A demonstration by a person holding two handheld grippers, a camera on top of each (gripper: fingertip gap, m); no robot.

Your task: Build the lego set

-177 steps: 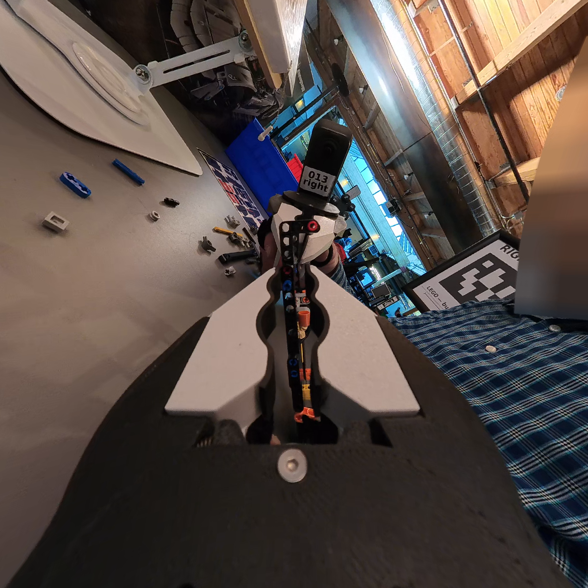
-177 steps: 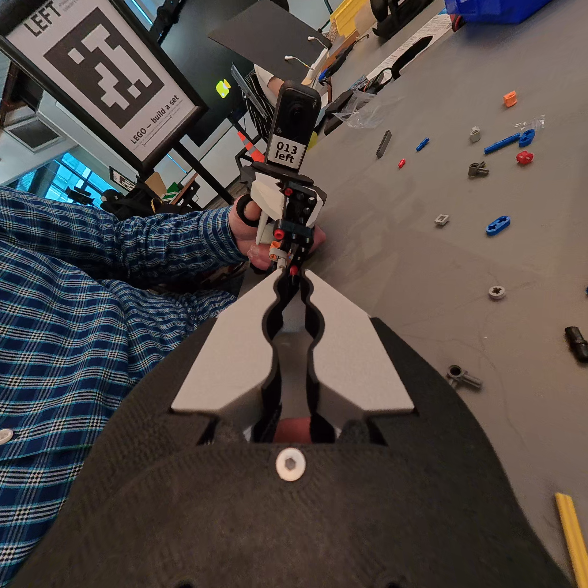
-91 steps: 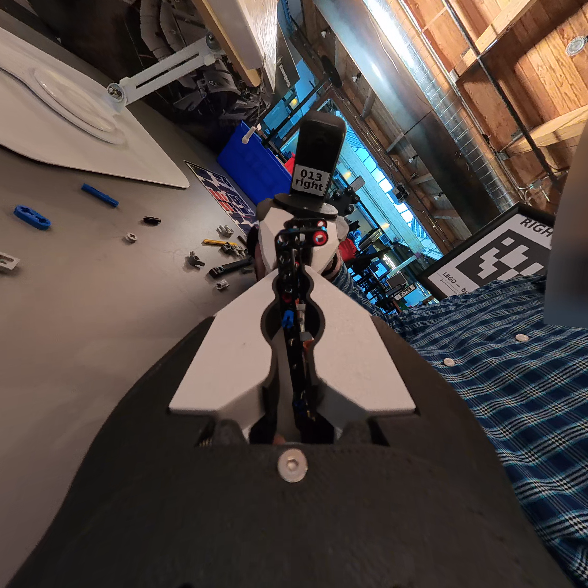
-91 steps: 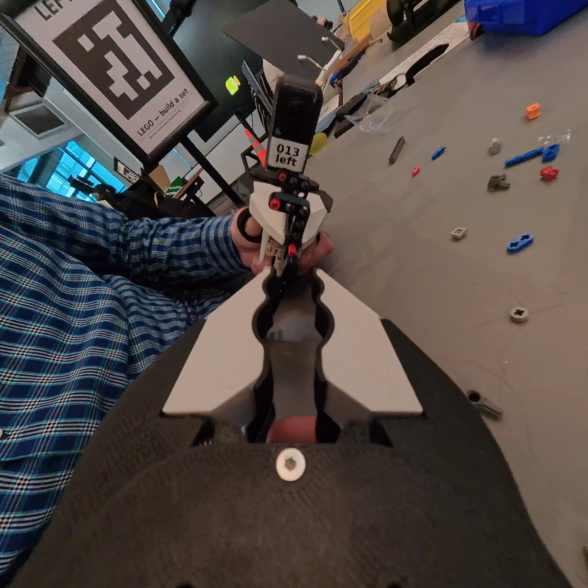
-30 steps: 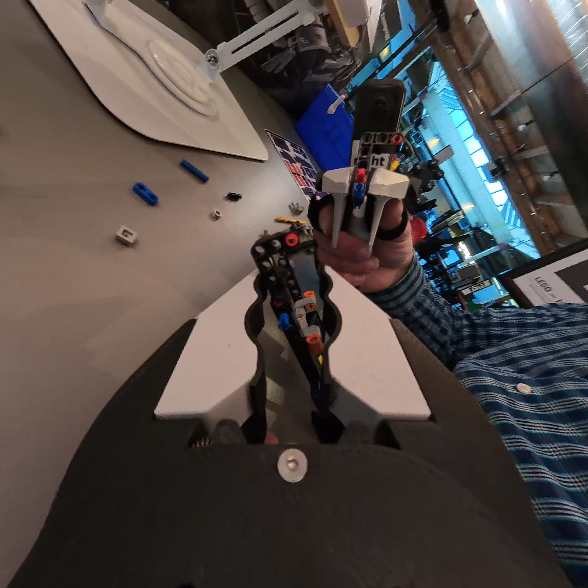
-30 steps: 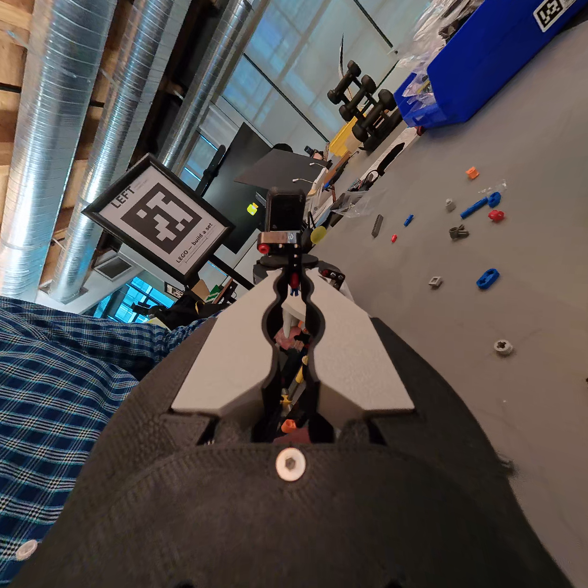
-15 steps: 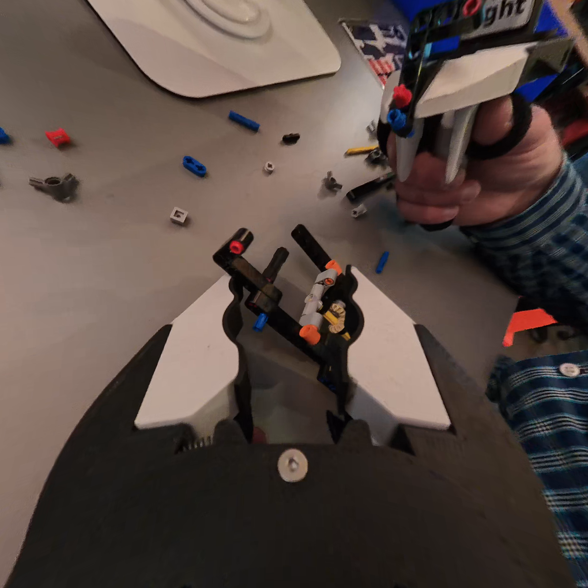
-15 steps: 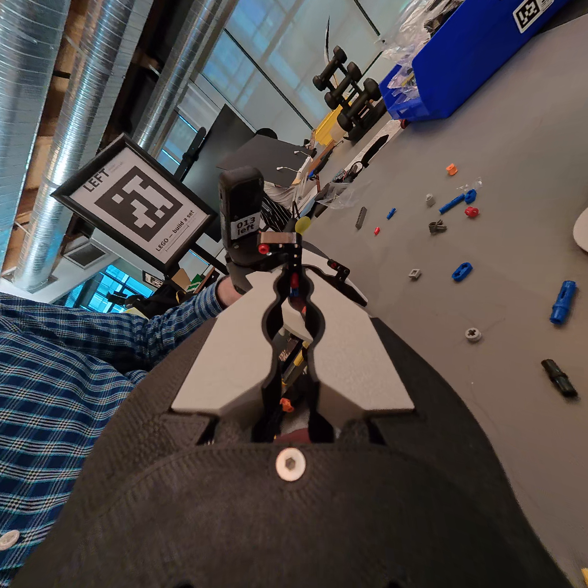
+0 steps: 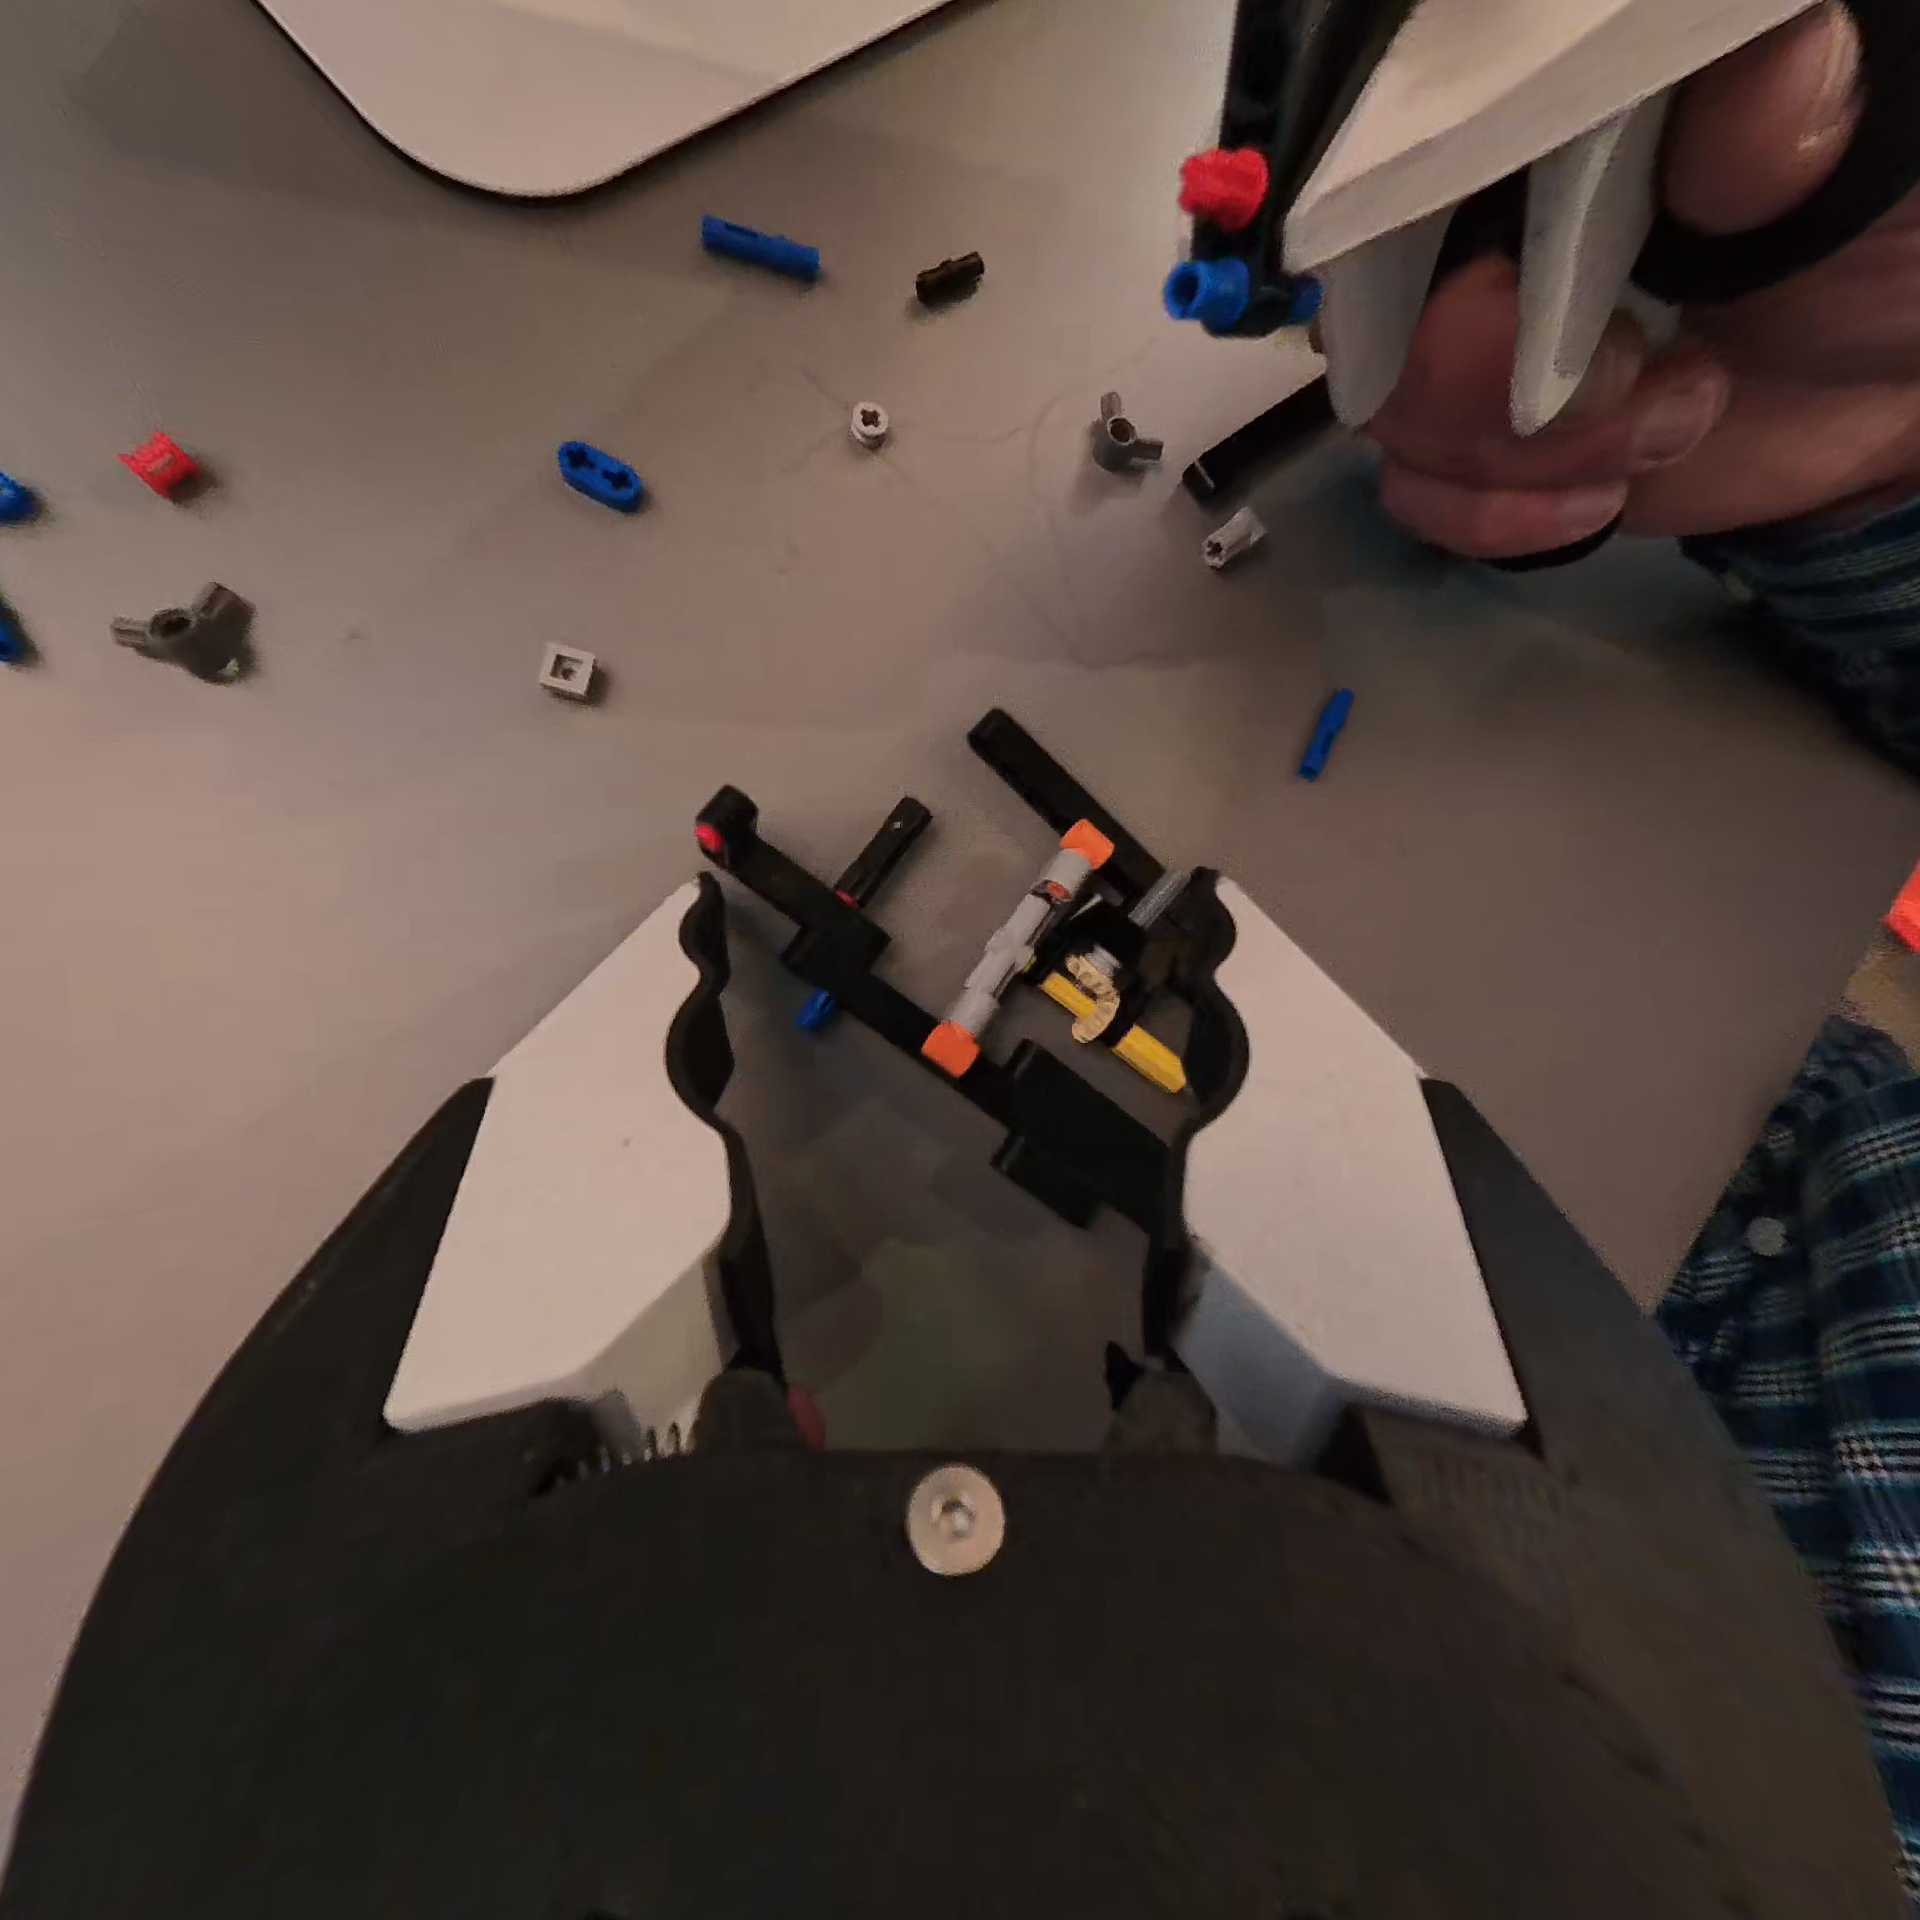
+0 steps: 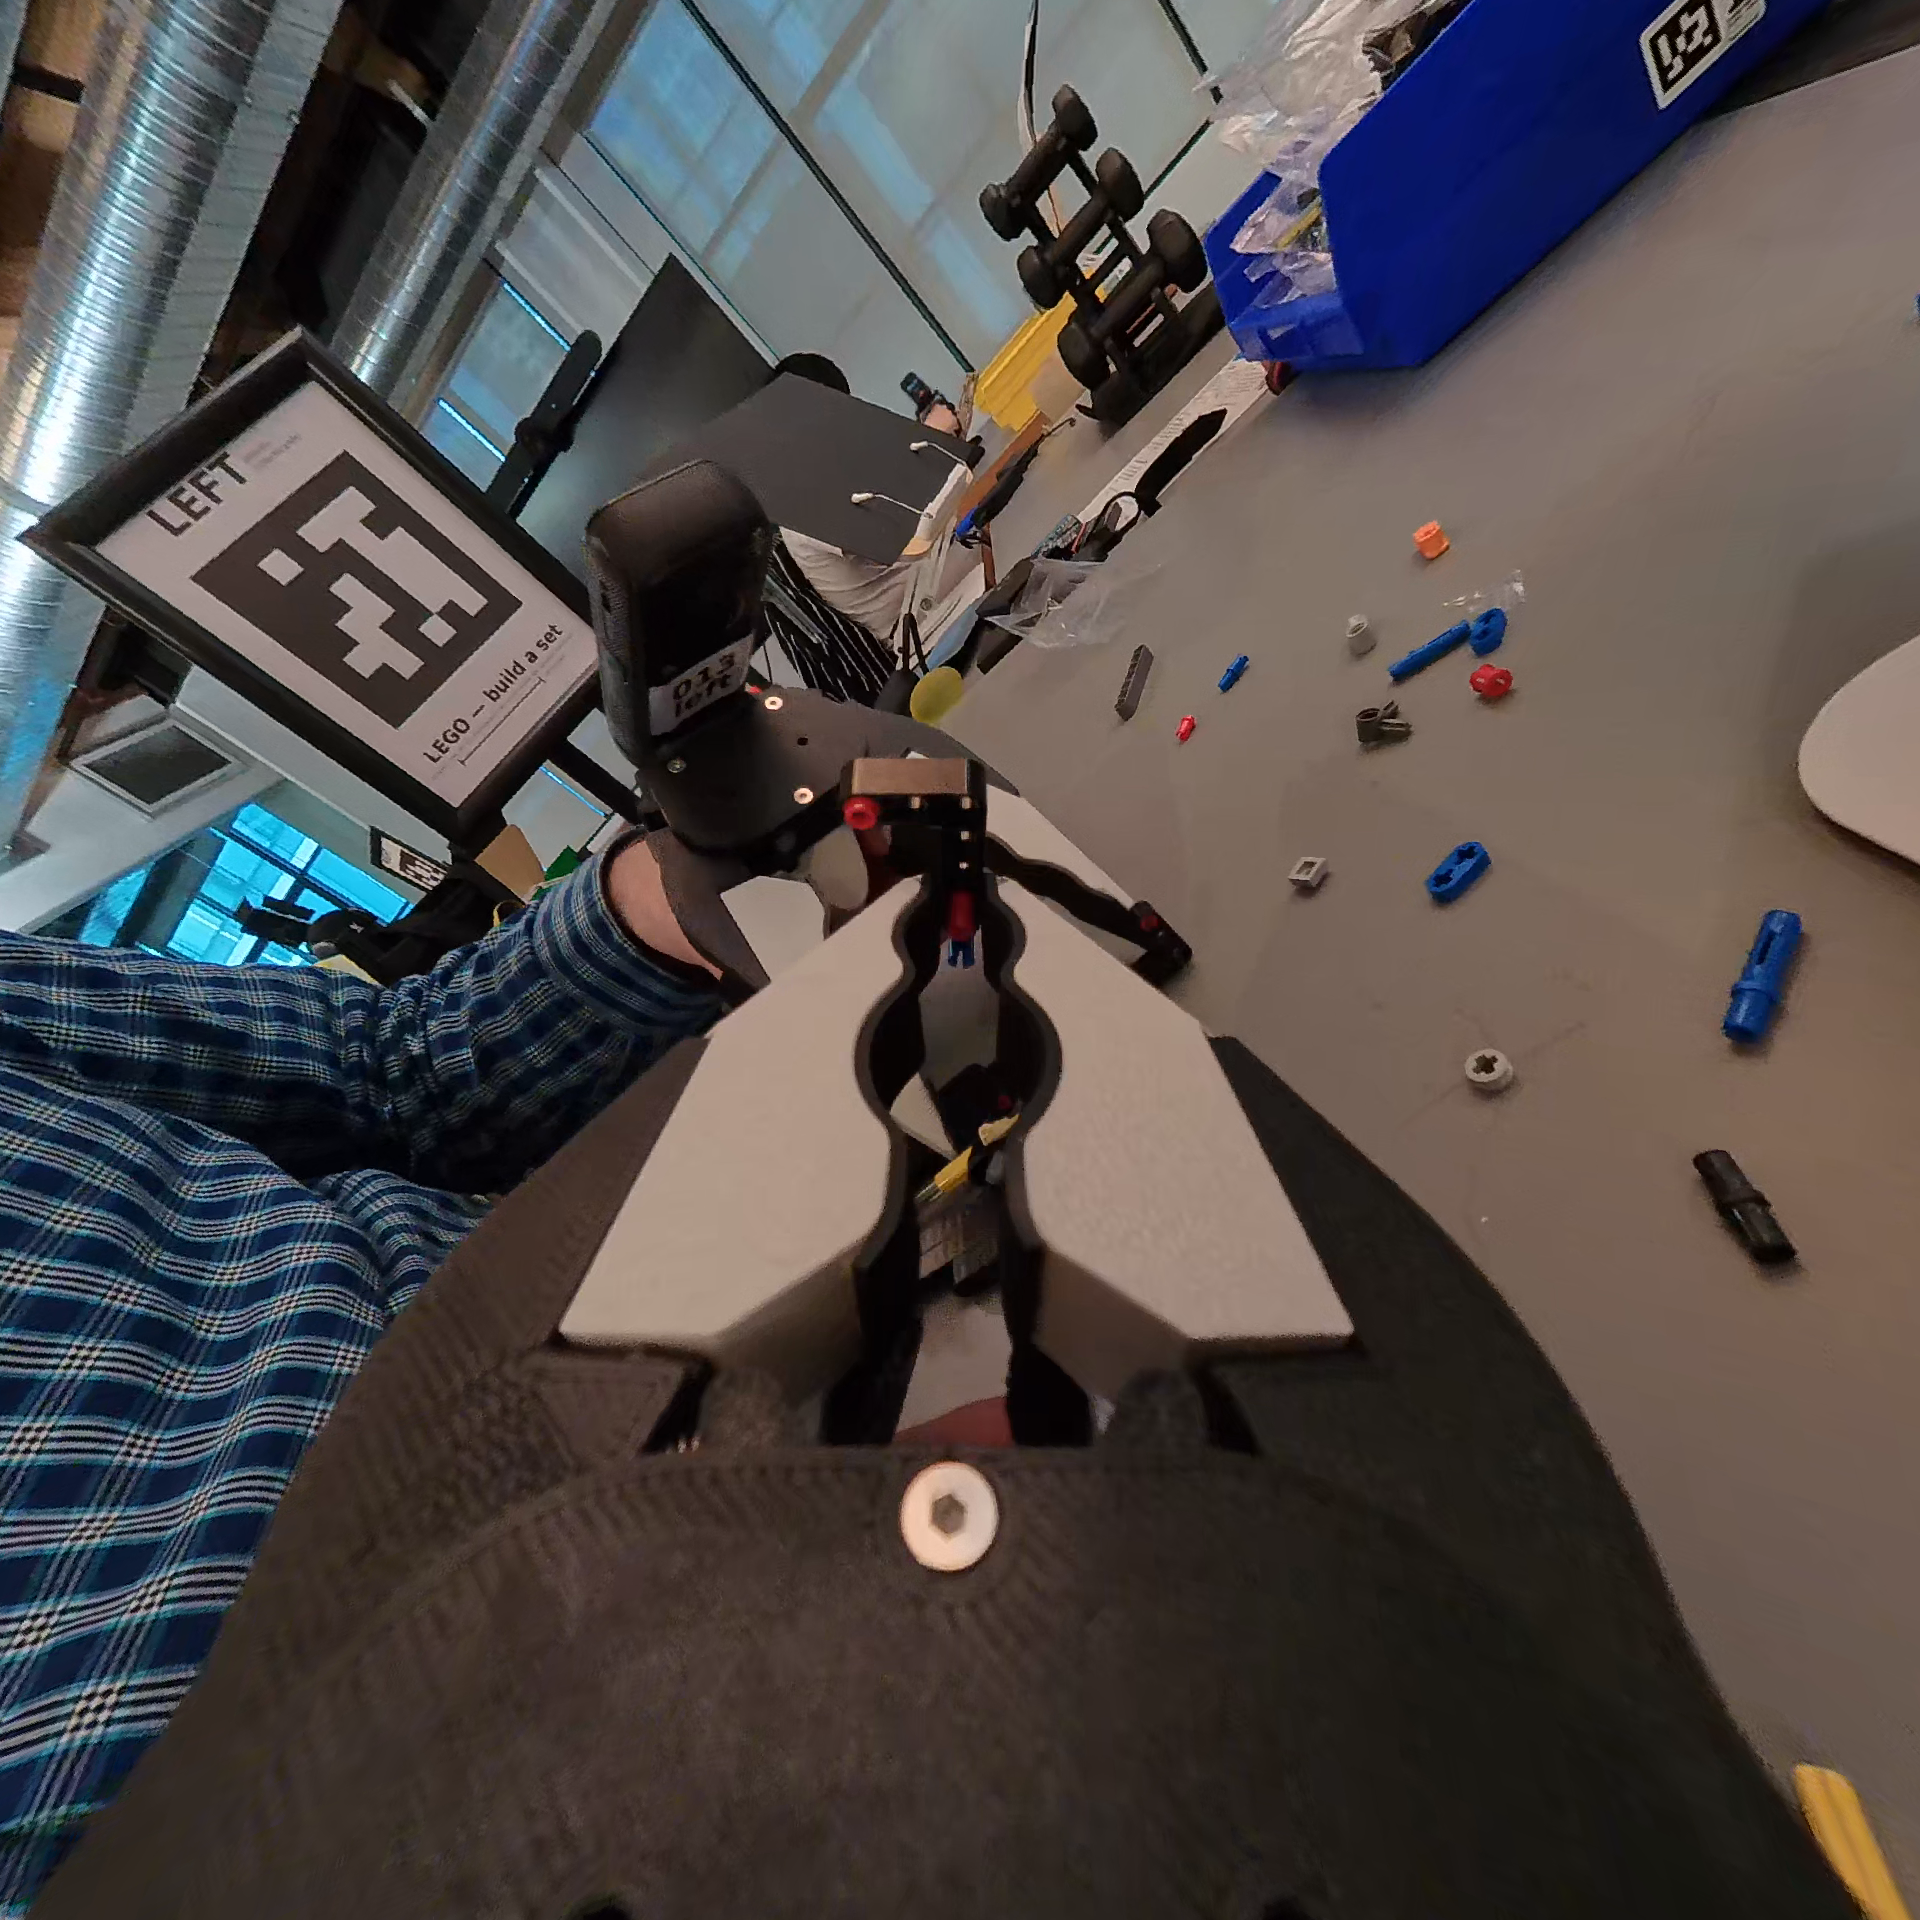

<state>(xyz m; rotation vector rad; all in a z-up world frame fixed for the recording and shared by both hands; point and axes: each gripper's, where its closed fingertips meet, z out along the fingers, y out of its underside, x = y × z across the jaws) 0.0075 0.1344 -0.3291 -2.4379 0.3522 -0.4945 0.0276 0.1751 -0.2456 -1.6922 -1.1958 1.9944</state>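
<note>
My left gripper is open, low over the grey table. A lego assembly of black beams with an orange-tipped grey rod, a yellow axle and a tan gear lies between its fingers, against the right finger. My right gripper is shut on a black beam with a red pin and a blue pin, held in the air. That beam also shows in the left wrist view, at the top right, beside the right gripper. The left gripper's body shows beyond it.
Loose pieces lie on the table: a blue pin, a black pin, a blue link, a grey bush, a grey square. A white board lies beyond. A blue bin stands far off. Measured from the fingertips, the grey square is 5 cm or so from the left gripper and 12 cm from the right.
The grippers met tip to tip, then parted; the right one kept a black beam. The left gripper tipped down to the table and opened around the assembly.
</note>
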